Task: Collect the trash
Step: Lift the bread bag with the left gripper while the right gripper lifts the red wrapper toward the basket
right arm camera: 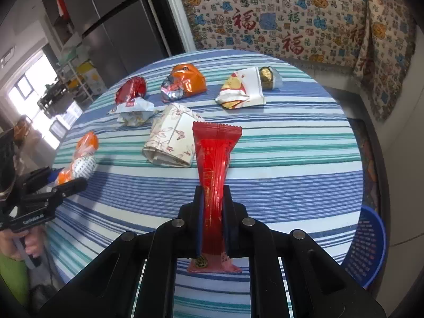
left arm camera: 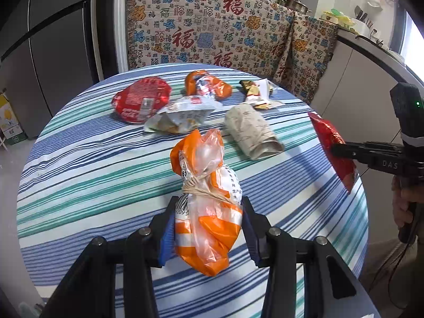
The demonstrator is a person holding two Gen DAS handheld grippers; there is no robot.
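Observation:
An orange and white plastic bag (left arm camera: 209, 225), tied with a rubber band, sits pinched between the blue pads of my left gripper (left arm camera: 209, 204), just above the striped tablecloth (left arm camera: 92, 185). My right gripper (right arm camera: 212, 189) is shut on a long red foil wrapper (right arm camera: 216, 148), which sticks up out of the jaws and hangs out below them. The left wrist view shows that red wrapper (left arm camera: 328, 135) at the table's right edge. In the right wrist view the left gripper (right arm camera: 66, 182) and its bag (right arm camera: 84, 156) are at the left edge.
More trash lies across the far half of the round table: a red packet (left arm camera: 140, 100), an orange foil packet (left arm camera: 209, 84), a crumpled white wrapper (left arm camera: 180, 116), a floral paper pack (left arm camera: 251, 129) and a gold and white wrapper (left arm camera: 259, 92). A blue basket (right arm camera: 368, 251) stands low beside the table's right edge.

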